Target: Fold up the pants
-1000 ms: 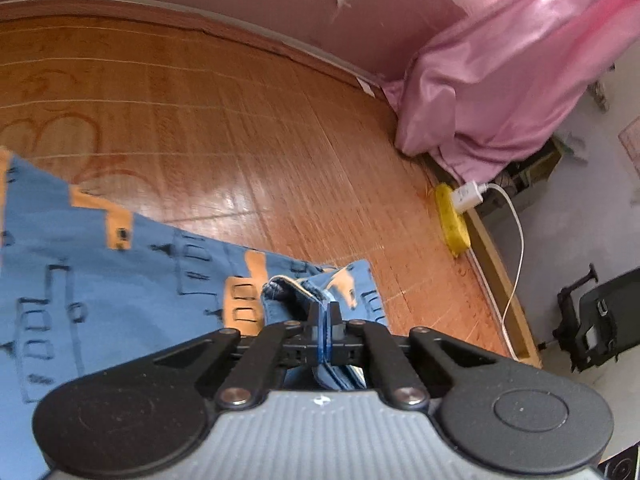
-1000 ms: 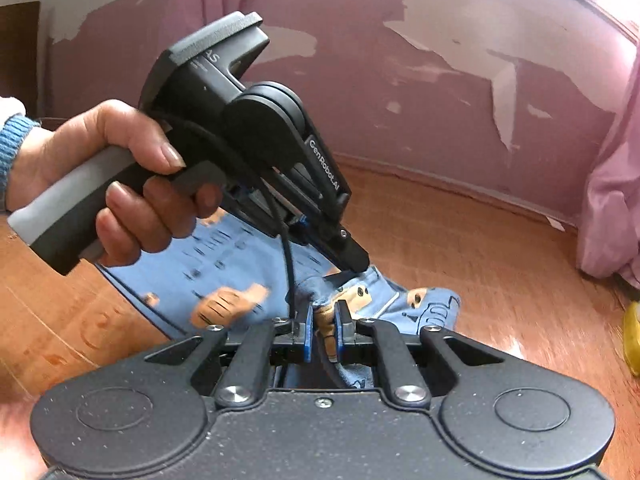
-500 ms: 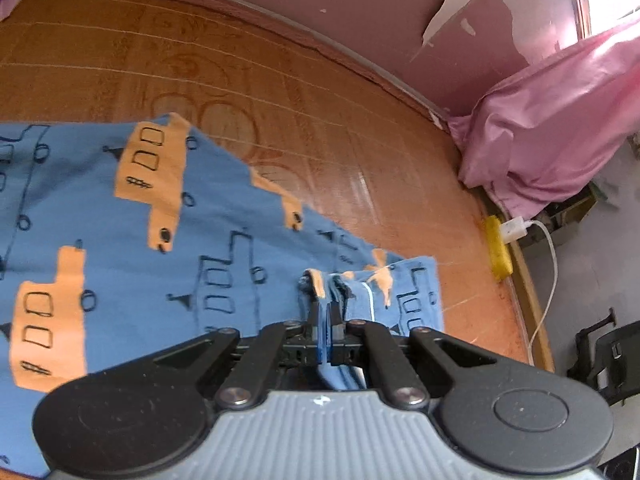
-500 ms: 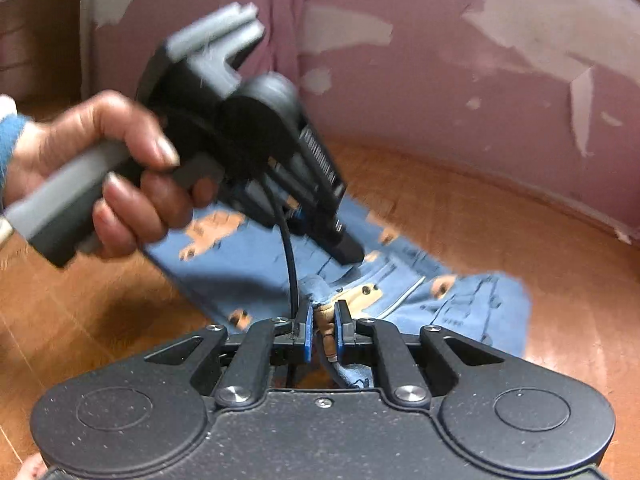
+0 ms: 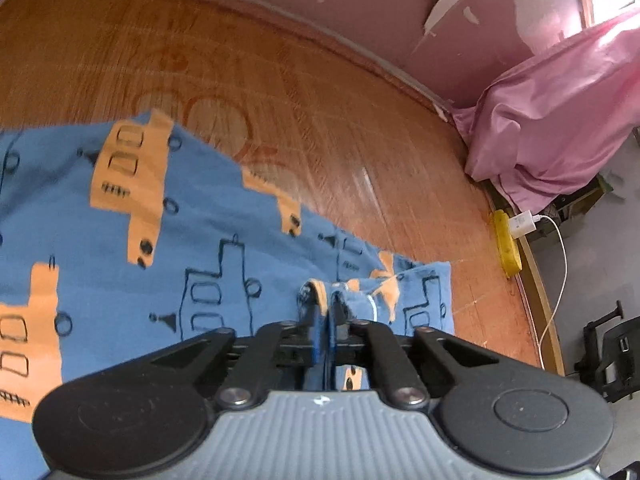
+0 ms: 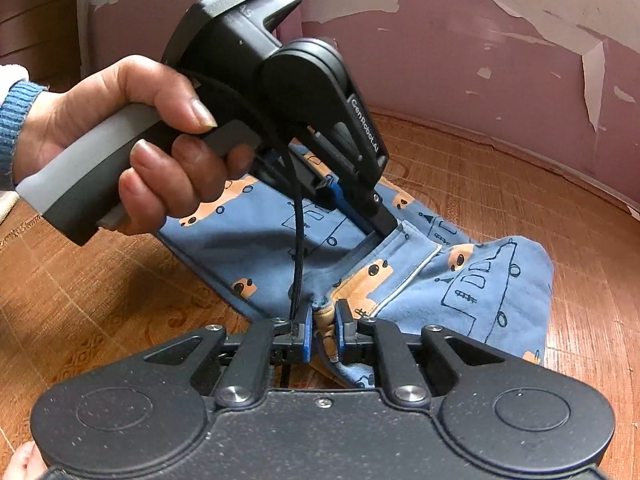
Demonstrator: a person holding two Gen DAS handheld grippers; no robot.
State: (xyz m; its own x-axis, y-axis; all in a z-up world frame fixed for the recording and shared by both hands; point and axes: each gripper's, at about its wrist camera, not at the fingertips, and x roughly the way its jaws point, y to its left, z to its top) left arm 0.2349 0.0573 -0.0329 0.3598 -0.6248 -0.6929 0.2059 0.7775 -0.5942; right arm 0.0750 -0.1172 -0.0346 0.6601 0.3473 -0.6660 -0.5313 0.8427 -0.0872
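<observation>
Pants (image 6: 440, 280): blue, orange vehicle print, spread on the wooden floor (image 6: 80, 300); centre to right of the right wrist frame, left and centre of the left wrist frame.

Left gripper (image 5: 324, 320): lower centre of its own frame, jaws clamped on a bunched fold of the pants. In the right wrist frame it slants down from upper left, tip at the fabric's edge near centre.

Hand (image 6: 132, 140): left of the right wrist frame, wrapped round the left gripper's grey grip, forefinger on the trigger; blue cuff (image 6: 16, 120) at the wrist.

Right gripper (image 6: 322, 328): lower centre, jaws clamped on a gathered bit of the pants.

Pink cloth (image 5: 552, 120): upper right, left wrist frame.
</observation>
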